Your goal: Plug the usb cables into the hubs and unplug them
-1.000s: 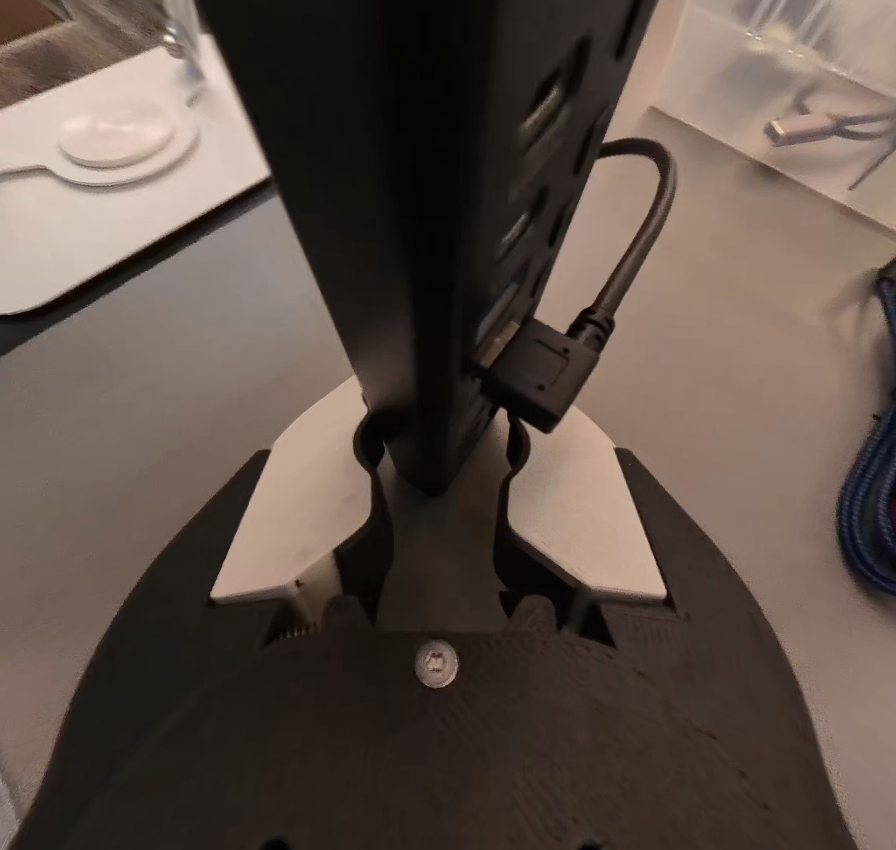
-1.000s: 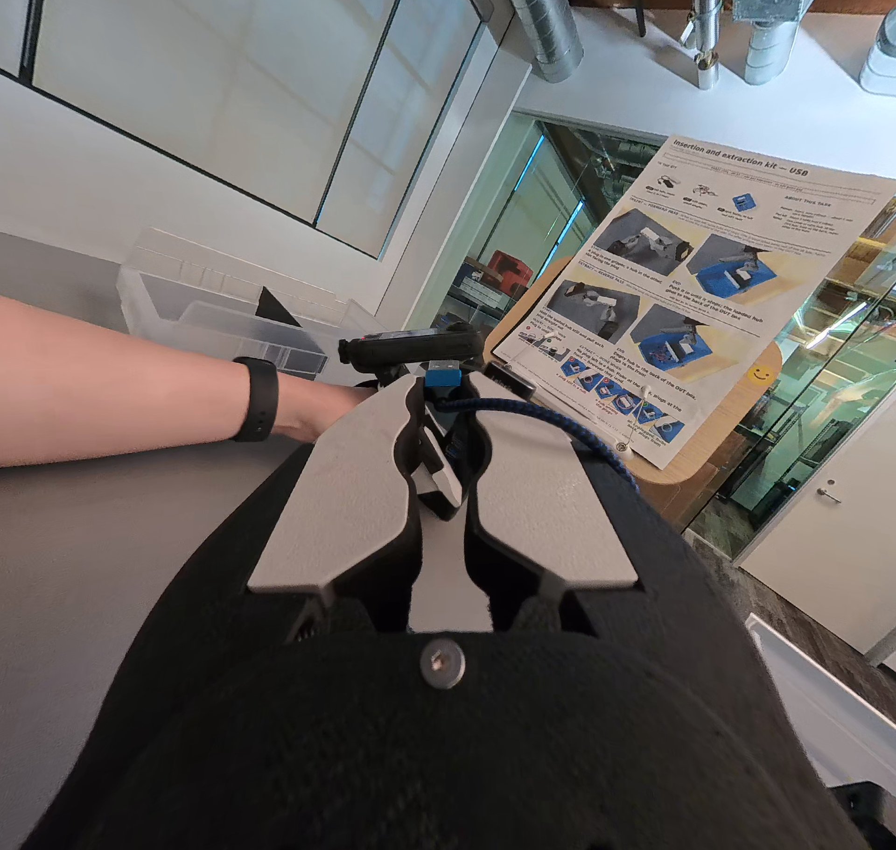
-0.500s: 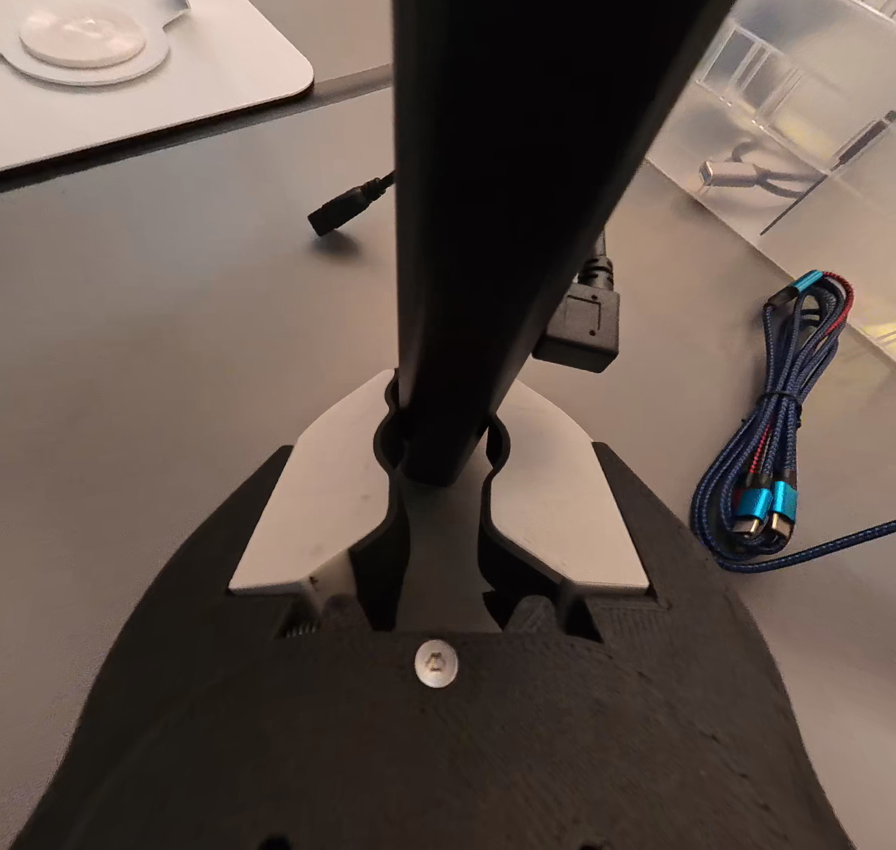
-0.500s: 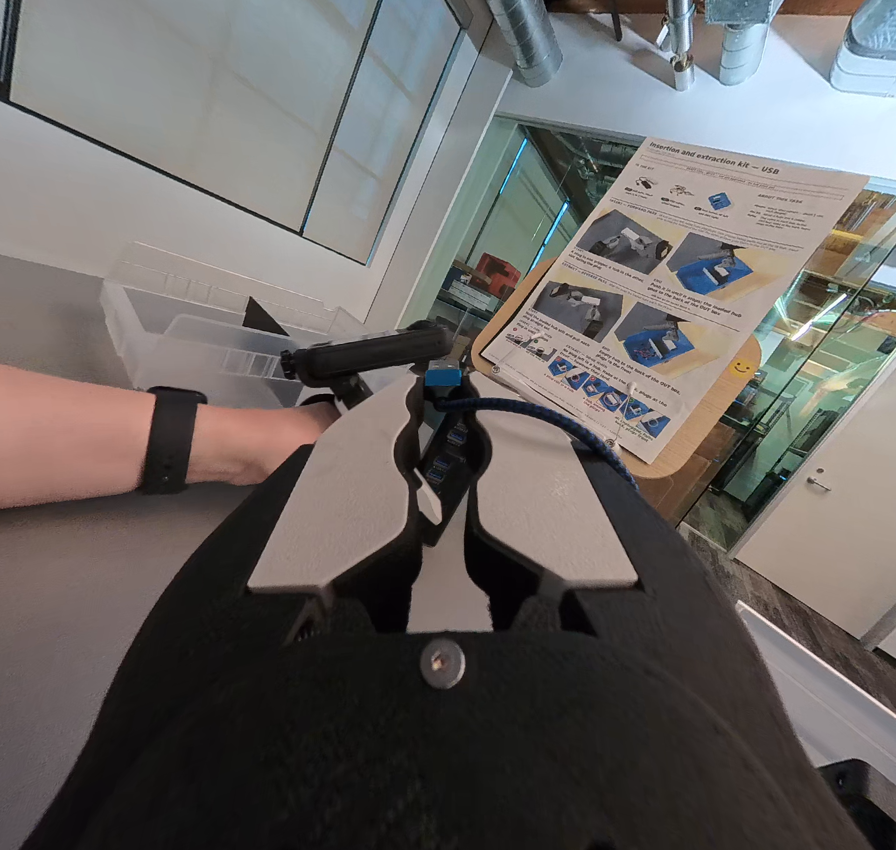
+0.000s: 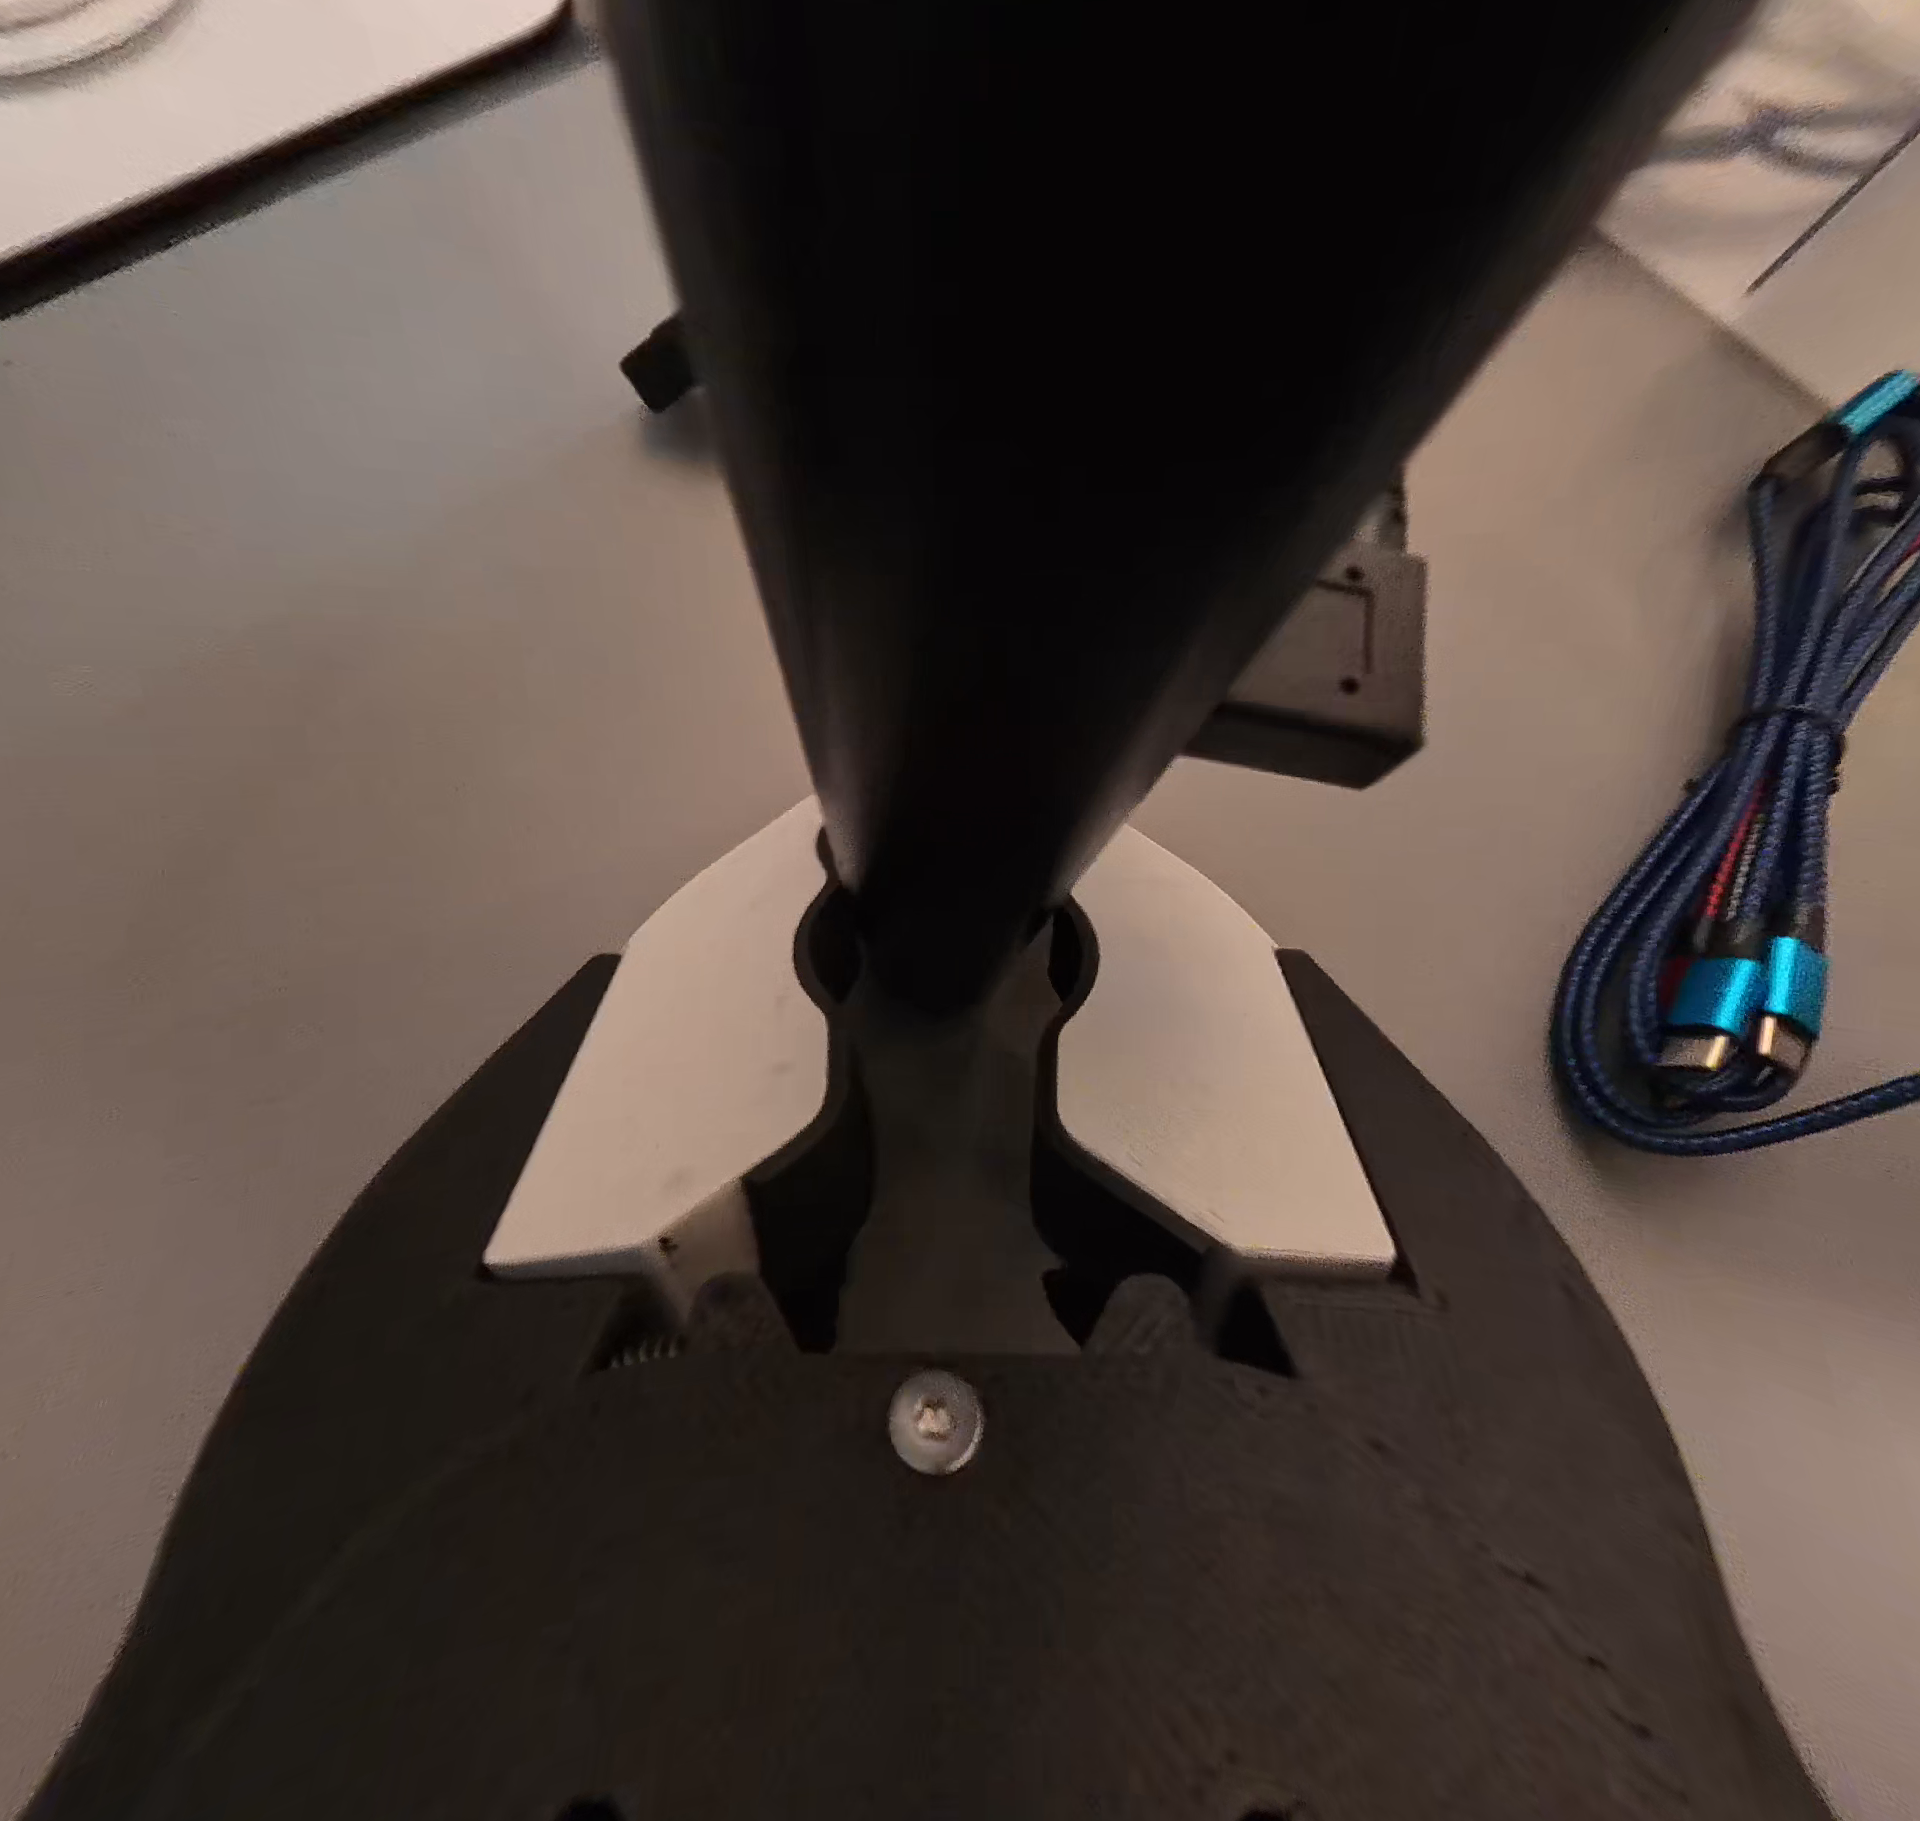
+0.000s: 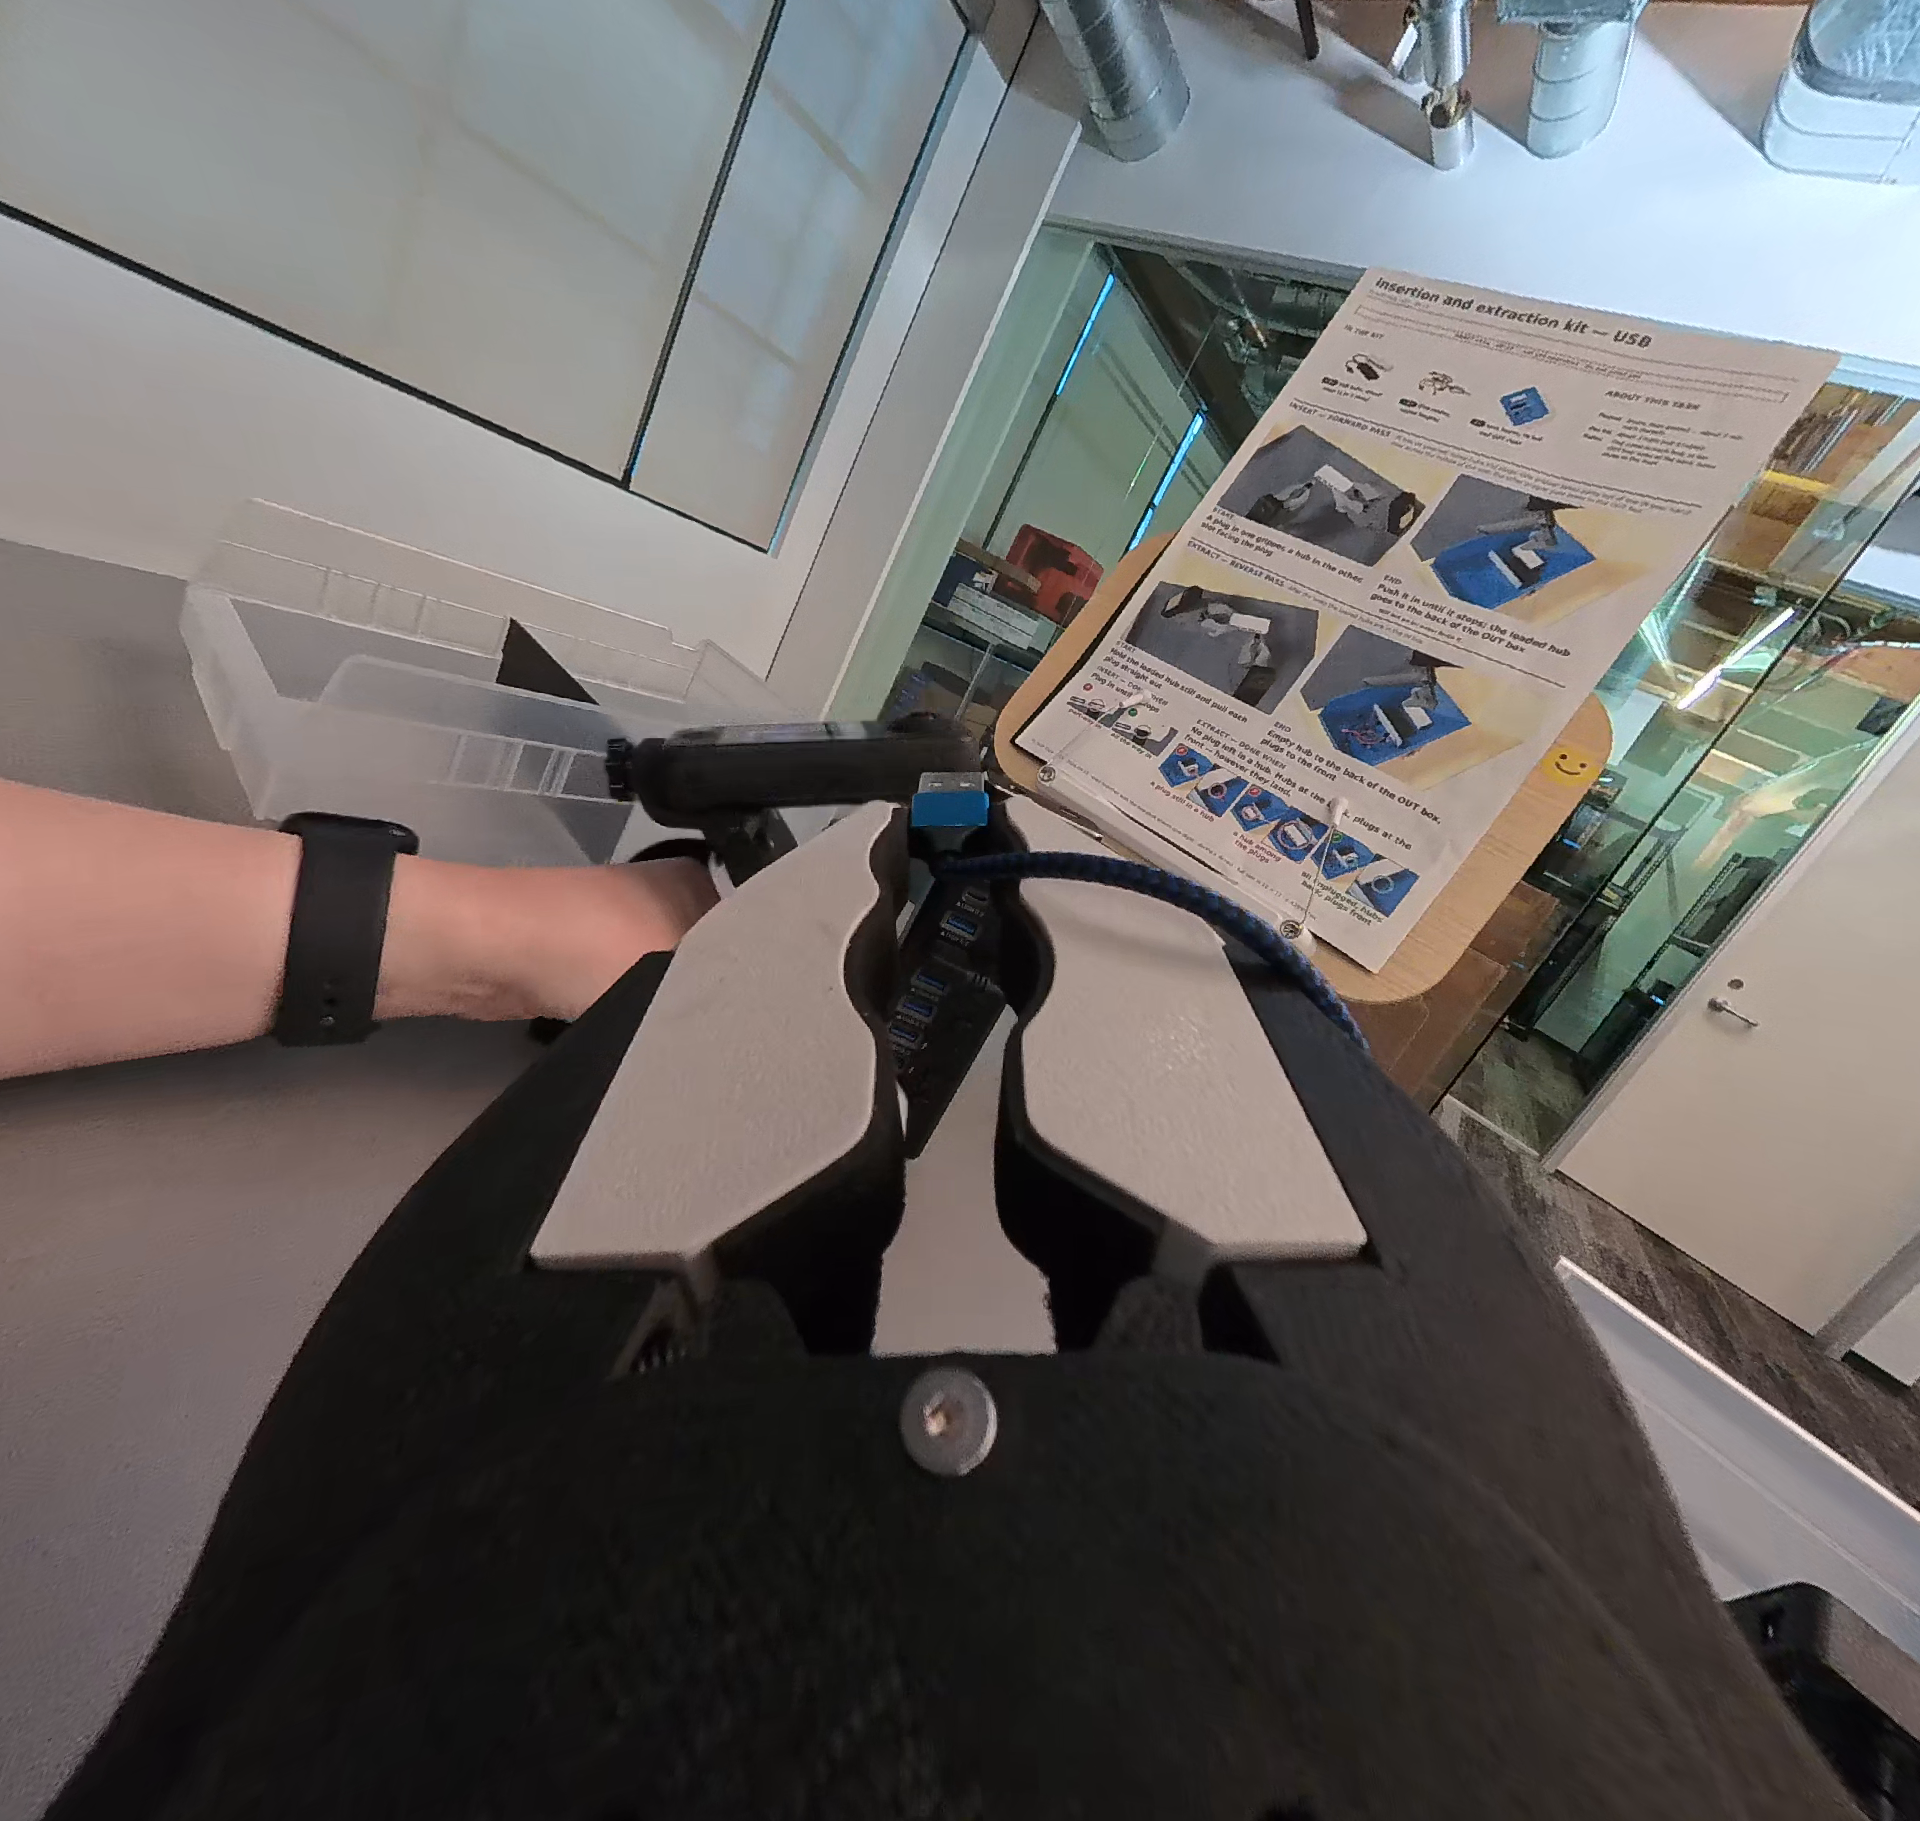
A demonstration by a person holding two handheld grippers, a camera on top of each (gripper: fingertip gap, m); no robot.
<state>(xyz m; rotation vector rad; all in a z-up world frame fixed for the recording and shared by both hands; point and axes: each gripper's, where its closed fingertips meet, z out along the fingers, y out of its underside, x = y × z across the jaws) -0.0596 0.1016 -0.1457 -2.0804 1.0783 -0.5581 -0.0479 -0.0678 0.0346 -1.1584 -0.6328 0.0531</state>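
Pinching the near end of a black USB hub (image 5: 1039, 337), the left gripper (image 5: 940, 924) holds it raised over the grey desk (image 5: 312, 680), with a black angled plug (image 5: 1340, 670) seated in its right side. A bundled blue braided cable (image 5: 1766, 898) lies on the desk toward its right edge. The right gripper (image 6: 948, 841) has its jaws clamped on a blue USB-A plug (image 6: 948, 803), cable (image 6: 1174, 901) trailing right; the hub's port row (image 6: 935, 992) lies just beyond. A clear plastic bin (image 6: 416, 701) stands at the desk's far edge.
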